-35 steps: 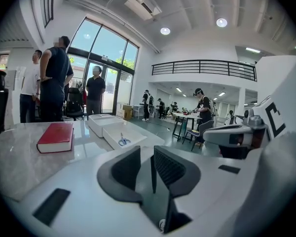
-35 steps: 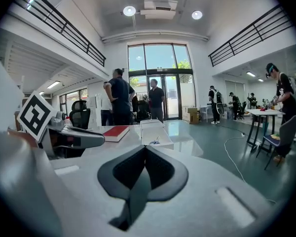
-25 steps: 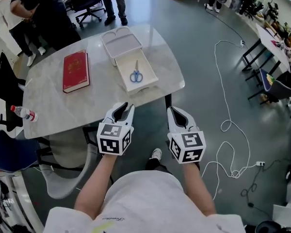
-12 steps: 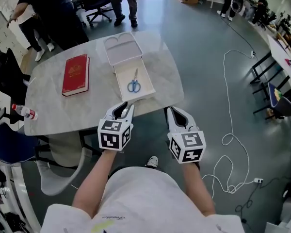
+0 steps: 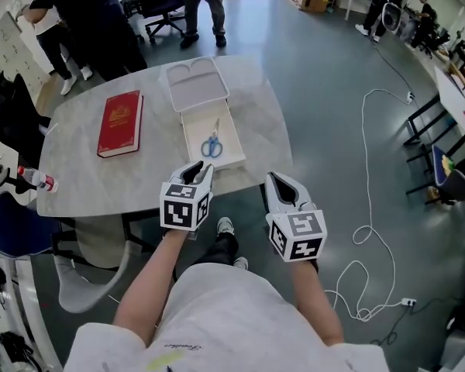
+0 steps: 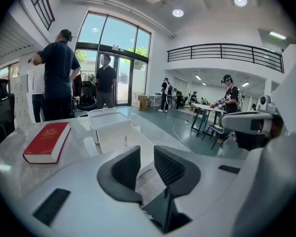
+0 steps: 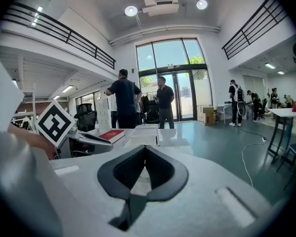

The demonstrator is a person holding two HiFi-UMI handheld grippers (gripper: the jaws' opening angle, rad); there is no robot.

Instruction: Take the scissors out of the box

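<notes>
Blue-handled scissors (image 5: 211, 146): lay flat on the floor of the open white box (image 5: 226, 152), handles toward the person, blades pointing at the lid; nothing touched them.
White box: sat on the marble-look table (image 5: 139, 173) close to its near edge and held only the scissors.
Lid (image 5: 195, 84): lay swung open behind the box, its shallow inside bare.
Left gripper (image 5: 197, 165): hovered at the table's near edge just in front of the box, jaws released and apart, nothing between them.
Right gripper (image 5: 276, 176): hung off the table to the right of the box, jaws clenched together on nothing.
Step in hand: by my reading the approach, with the grasp not begun.
Doing it well: the left gripper looked best placed; it should clear the box's front wall, drop over the handles or the pivot, close squarely and lift straight up so the blades miss the walls.
Red book (image 5: 120, 122): lay closed, well left of the box.
</notes>
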